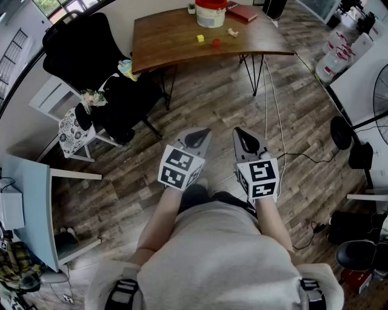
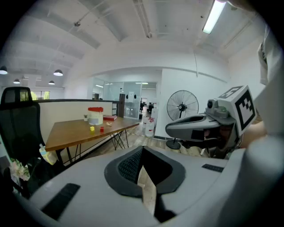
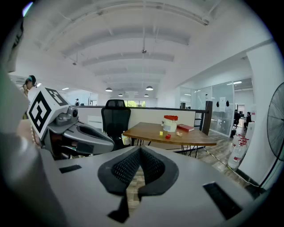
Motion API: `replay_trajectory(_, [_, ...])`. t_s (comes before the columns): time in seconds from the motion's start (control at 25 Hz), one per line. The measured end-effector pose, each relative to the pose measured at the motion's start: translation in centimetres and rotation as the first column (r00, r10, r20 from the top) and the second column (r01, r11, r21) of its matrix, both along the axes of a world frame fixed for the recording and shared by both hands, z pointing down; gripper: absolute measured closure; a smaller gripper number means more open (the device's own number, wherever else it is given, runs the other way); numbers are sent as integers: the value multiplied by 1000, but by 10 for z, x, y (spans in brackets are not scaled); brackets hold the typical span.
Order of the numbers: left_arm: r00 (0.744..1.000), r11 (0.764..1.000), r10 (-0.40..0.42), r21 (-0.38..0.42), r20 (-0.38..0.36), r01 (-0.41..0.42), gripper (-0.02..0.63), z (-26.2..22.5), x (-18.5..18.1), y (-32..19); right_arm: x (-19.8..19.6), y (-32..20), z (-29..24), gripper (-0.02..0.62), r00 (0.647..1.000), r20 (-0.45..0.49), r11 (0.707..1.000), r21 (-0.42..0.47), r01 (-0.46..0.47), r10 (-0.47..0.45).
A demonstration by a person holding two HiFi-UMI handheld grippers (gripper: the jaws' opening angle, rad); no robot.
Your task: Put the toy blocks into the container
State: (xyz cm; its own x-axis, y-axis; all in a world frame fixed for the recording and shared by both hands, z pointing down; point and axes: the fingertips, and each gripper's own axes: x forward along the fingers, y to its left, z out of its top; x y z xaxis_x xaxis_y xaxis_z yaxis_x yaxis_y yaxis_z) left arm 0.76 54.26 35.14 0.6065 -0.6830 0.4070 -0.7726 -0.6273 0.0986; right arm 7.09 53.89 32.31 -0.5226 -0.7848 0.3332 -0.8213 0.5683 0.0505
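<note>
Hovering closed, left gripper (image 1: 197, 138) and right gripper (image 1: 245, 139) face table edge (image 1: 200, 53) across floor (image 1: 212, 97).

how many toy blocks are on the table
3: a yellow block, a red block beside it, a tan block by the container. Others may be hidden inside it.

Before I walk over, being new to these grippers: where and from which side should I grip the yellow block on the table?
Probably across two opposite faces of the yellow block, from above at the near table edge: it is small and low, with the red block apart beside it.
</note>
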Motion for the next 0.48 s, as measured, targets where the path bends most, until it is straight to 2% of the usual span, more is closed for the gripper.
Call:
replay_trajectory(0.24, [999,999,-42,-11,8,42,591,3,-9,-18,-5,-15,0,584,1000,-25,1000,4,15,-15])
replay_trajectory(0.48, [995,998,63,9,76,-64,591,8,3,-15,-9,-18,8,584,998,-52,1000,-15,27,-27])
